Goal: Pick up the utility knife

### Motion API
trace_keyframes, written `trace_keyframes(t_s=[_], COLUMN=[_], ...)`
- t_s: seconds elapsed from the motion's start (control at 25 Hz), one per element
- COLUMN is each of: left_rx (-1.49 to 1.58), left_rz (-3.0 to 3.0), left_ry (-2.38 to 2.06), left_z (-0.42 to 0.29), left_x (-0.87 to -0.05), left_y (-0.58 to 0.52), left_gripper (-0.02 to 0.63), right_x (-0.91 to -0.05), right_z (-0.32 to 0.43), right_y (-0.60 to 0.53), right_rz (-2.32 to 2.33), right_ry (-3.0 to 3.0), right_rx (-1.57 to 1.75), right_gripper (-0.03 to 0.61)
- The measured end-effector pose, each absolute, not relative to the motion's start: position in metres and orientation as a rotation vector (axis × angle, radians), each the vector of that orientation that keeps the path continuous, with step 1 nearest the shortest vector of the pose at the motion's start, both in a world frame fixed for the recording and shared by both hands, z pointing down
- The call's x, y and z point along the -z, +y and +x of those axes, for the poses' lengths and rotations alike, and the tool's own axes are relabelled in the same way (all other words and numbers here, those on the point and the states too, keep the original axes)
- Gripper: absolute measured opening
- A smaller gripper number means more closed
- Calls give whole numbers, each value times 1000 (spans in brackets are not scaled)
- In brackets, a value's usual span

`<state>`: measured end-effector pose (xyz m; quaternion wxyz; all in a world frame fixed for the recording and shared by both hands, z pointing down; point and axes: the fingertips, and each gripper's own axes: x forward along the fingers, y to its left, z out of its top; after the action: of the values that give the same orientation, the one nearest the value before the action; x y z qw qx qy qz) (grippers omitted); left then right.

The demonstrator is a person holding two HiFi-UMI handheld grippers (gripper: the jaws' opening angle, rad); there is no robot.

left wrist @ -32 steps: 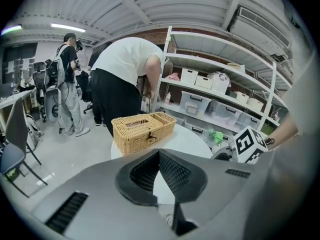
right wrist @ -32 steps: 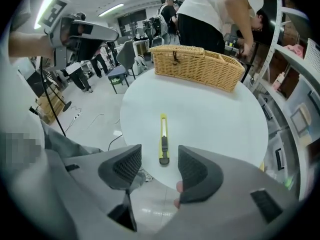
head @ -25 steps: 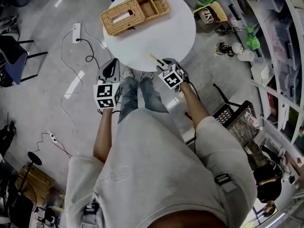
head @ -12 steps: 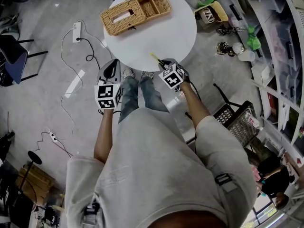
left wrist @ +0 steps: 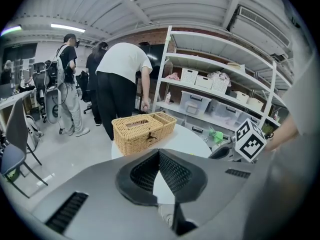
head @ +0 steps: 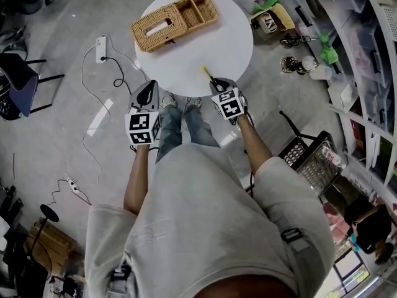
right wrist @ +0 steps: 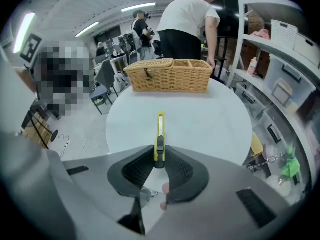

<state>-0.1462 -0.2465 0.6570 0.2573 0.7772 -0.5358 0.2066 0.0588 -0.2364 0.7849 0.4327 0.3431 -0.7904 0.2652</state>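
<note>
A slim yellow utility knife [right wrist: 160, 134] with a black slider sticks out forward from between the pads of my right gripper [right wrist: 159, 158], which is shut on its rear end. In the head view the utility knife [head: 207, 74] shows as a thin yellow strip over the near edge of the round white table [head: 186, 54], just ahead of the right gripper [head: 217, 82]. My left gripper [head: 147, 92] hangs left of the table edge, over the floor. Its jaws [left wrist: 159, 156] meet at the tips with nothing between them.
A wicker basket [head: 175, 17] with a tissue-box part and two compartments stands at the table's far side. A power strip and cable [head: 100, 45] lie on the floor at left. Shelving with bins [head: 366, 54] runs along the right. People [left wrist: 120, 84] stand beyond the table.
The right gripper closed on the knife's end and lifted it a little off the table, rolling slightly. The left gripper stayed where it was.
</note>
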Motion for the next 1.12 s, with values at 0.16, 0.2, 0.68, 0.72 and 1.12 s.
trace_keyframes(t_s=[0.16, 0.2, 0.68, 0.72, 1.12], left_rx=[-570, -569, -531, -527, -455], left_rz=[2131, 2136, 2238, 2251, 2375], left_ry=[-1436, -1431, -1433, -1437, -1507], left_z=[-144, -143, -131, -130, -124], left_x=[-654, -654, -615, -610, -545], left_y=[-252, -254, -281, -284, -313], left_gripper=[20, 20, 20, 20, 20], right_x=[-773, -770, -677, -665, -557], right_z=[75, 78, 93, 94, 107], right_y=[-247, -249, -280, -286, -310], right_rz=[1030, 1073, 1423, 1450, 1634], right_ry=[-1971, -1971, -2105, -2125, -2247], right_rx=[-744, -764, -690, -665, -426], right_gripper=[83, 83, 83, 83, 83])
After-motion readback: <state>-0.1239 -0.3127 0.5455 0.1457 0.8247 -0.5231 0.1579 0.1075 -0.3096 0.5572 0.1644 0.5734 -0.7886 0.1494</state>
